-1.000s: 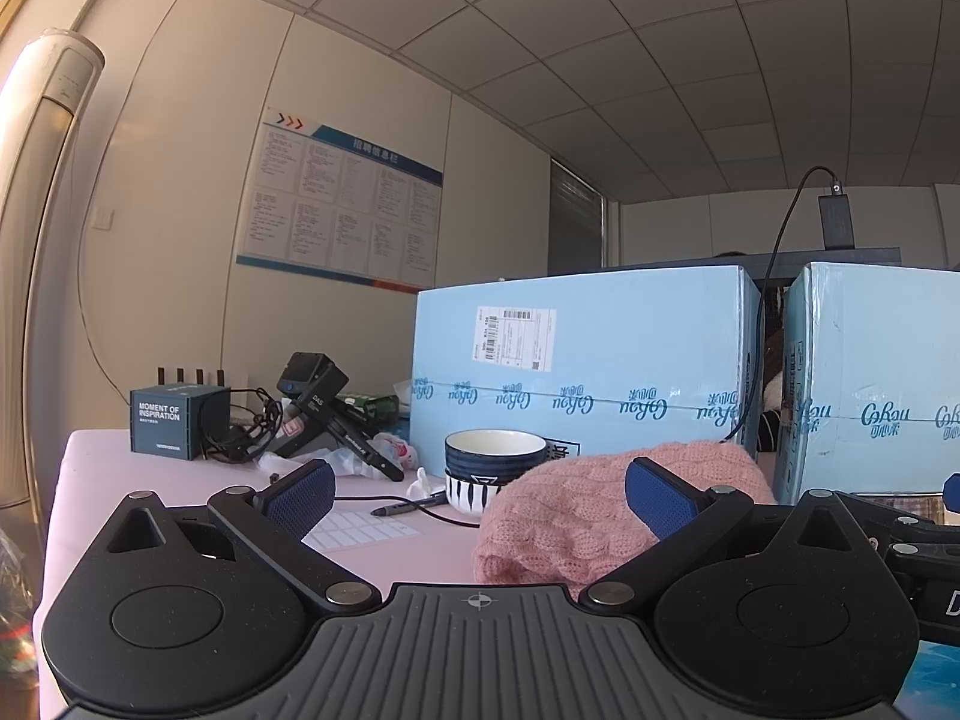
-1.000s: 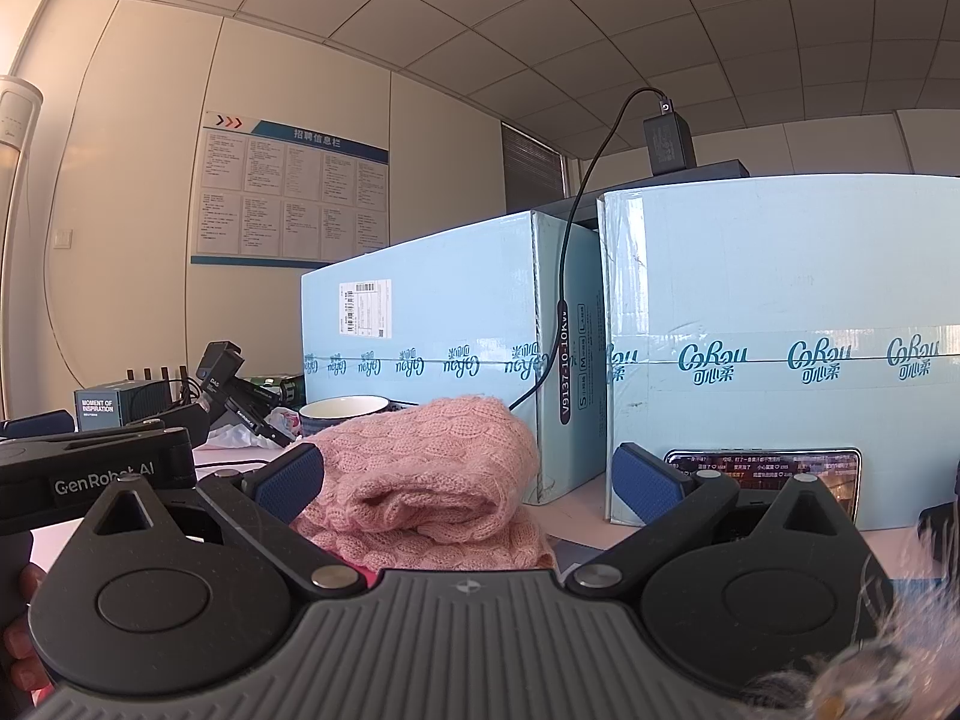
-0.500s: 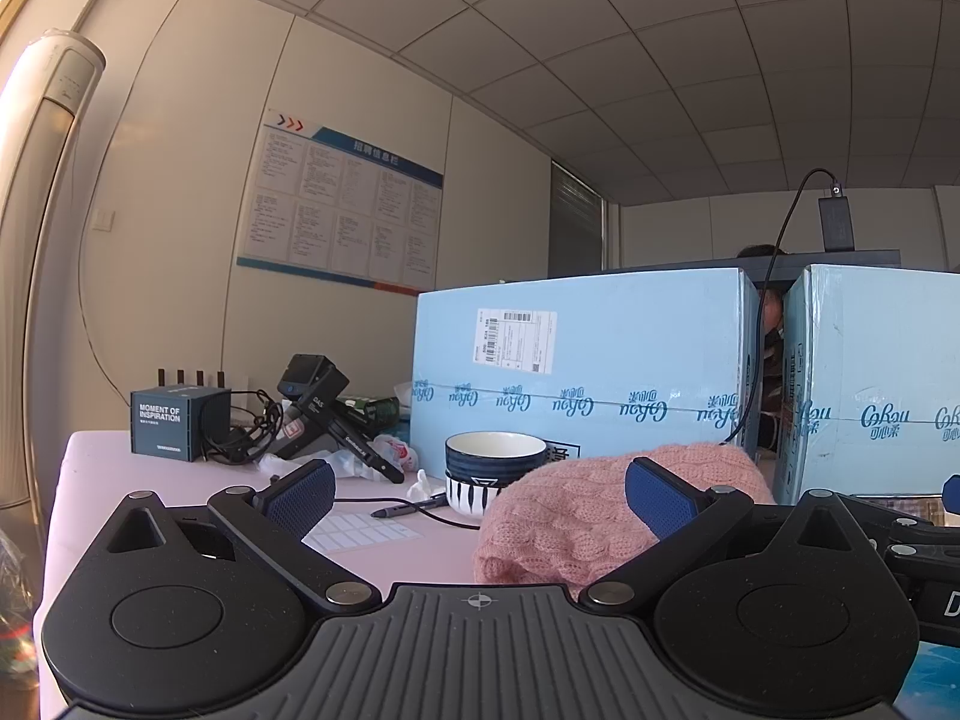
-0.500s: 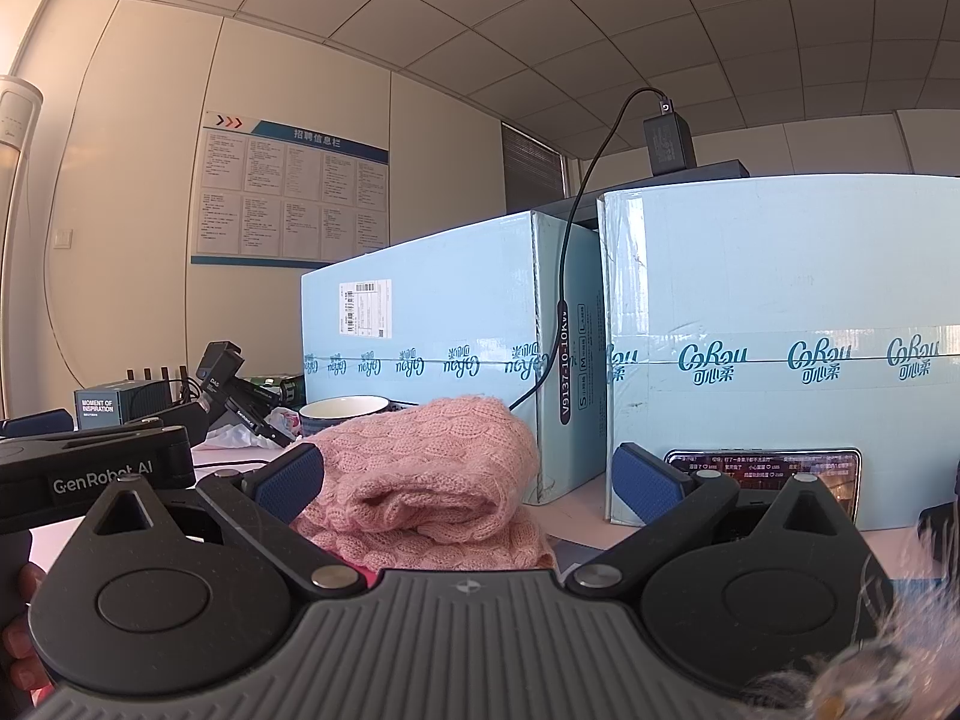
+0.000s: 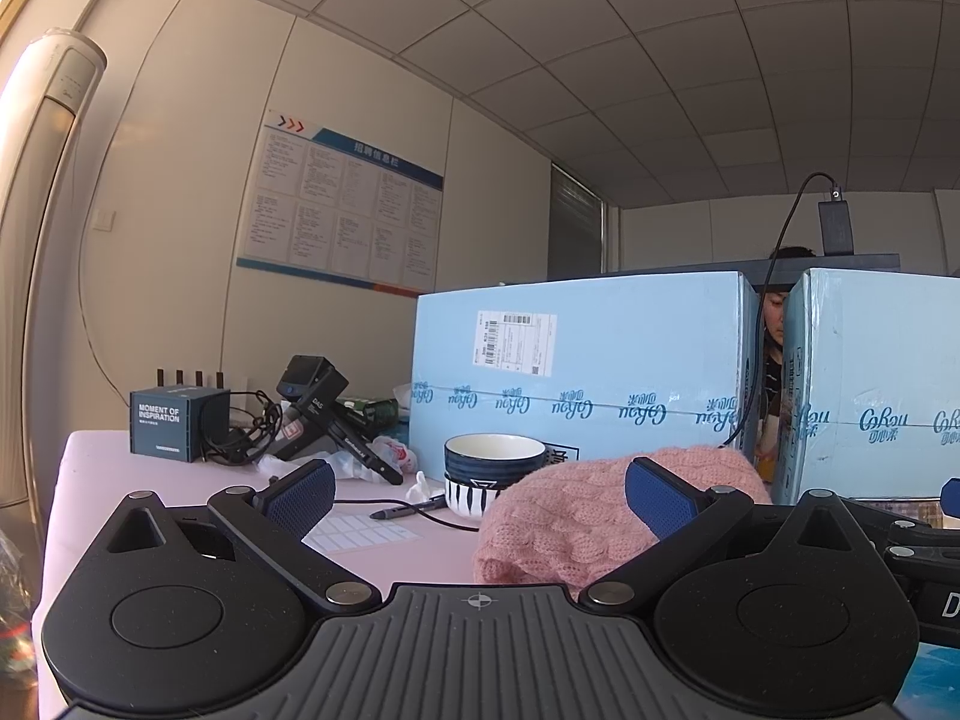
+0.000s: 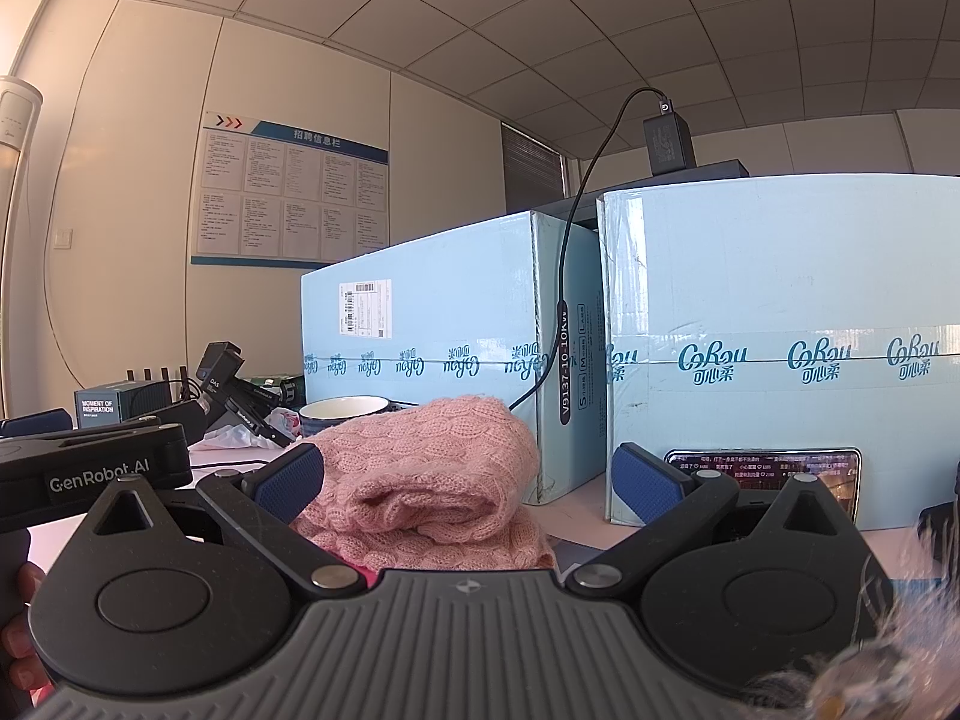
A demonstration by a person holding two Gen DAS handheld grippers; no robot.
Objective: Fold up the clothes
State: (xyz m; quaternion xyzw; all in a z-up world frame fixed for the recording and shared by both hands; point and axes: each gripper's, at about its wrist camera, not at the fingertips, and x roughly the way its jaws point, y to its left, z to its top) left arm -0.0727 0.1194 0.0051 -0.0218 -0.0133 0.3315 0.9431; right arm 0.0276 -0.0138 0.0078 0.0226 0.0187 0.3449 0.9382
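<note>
A pink knitted garment (image 5: pixel 576 519) lies bunched in a heap on the pale pink table (image 5: pixel 114 480). In the left wrist view it sits just ahead, partly behind the right finger. My left gripper (image 5: pixel 477 489) is open and holds nothing. In the right wrist view the same garment (image 6: pixel 420 468) fills the gap between the blue pads, lying a little beyond them. My right gripper (image 6: pixel 468 474) is open too, with nothing in it. The left gripper's body (image 6: pixel 90 468) shows at the right view's left edge, with a hand below it.
Two light blue cartons (image 5: pixel 576 360) (image 6: pixel 780 336) stand close behind the garment. Stacked bowls (image 5: pixel 492 471), a pen, a dark box (image 5: pixel 174 423), a camera handle and cables lie at the left. A phone (image 6: pixel 762 468) leans on the right carton. A person shows between the cartons.
Both grippers and the garment hold still. Only the person behind the gap between the cartons has moved a little.
</note>
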